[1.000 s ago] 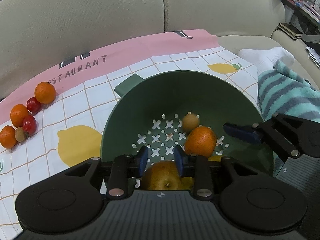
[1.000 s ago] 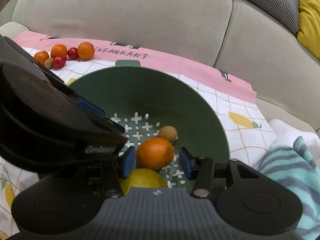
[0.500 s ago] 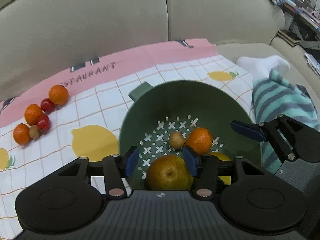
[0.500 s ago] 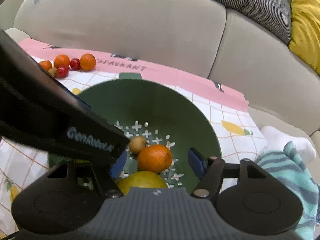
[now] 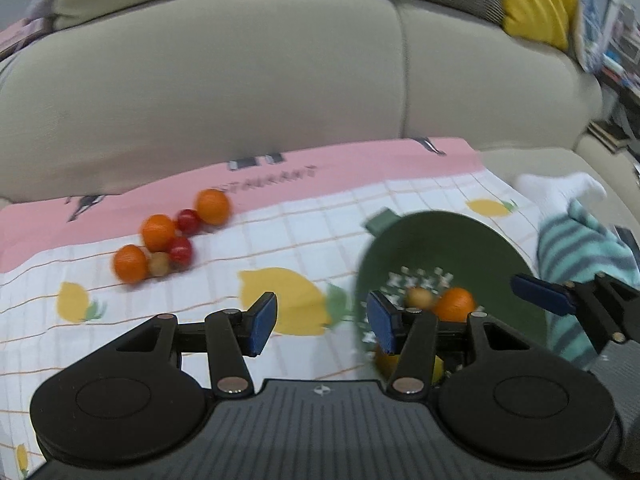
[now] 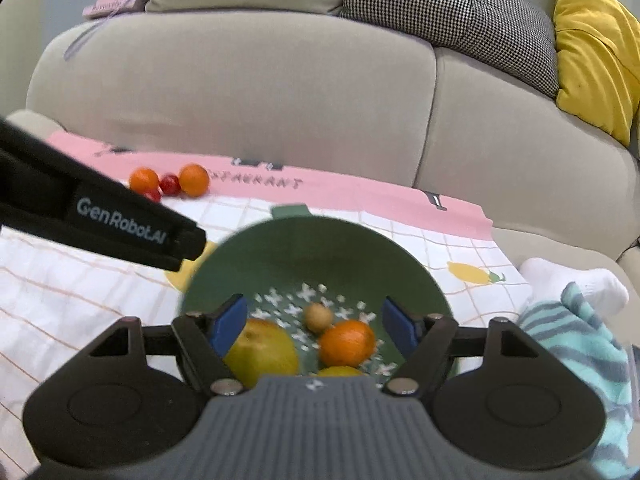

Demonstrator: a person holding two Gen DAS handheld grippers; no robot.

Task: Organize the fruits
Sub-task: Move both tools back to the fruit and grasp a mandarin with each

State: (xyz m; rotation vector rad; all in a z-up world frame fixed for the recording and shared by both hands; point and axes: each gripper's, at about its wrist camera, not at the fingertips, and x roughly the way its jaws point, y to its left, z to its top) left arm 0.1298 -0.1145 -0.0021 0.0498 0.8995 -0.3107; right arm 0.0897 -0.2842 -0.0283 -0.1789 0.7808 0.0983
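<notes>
A green colander bowl point(image 6: 320, 248) sits on a lemon-print cloth point(image 5: 304, 232). It holds a yellow-green pear point(image 6: 262, 350), an orange point(image 6: 347, 342), a small brown fruit point(image 6: 317, 317) and a lemon point(image 6: 340, 371) at the near edge. My left gripper point(image 5: 322, 320) is open and empty, above the cloth just left of the bowl point(image 5: 452, 248). My right gripper point(image 6: 314, 326) is open and empty over the bowl. A cluster of oranges point(image 5: 158, 232), red fruits point(image 5: 180, 249) and a small brown fruit point(image 5: 159, 263) lies on the cloth at the far left.
A beige sofa back point(image 6: 280, 92) rises behind the cloth. A striped teal towel point(image 6: 576, 344) and a white sock point(image 6: 568, 280) lie to the right. Yellow and checked cushions point(image 6: 592, 40) sit on top. The left gripper's body point(image 6: 100, 216) crosses the right wrist view.
My left gripper opened, let the pear go into the bowl, then lifted and swung left over the cloth. My right gripper opened wider and drew back up from the bowl.
</notes>
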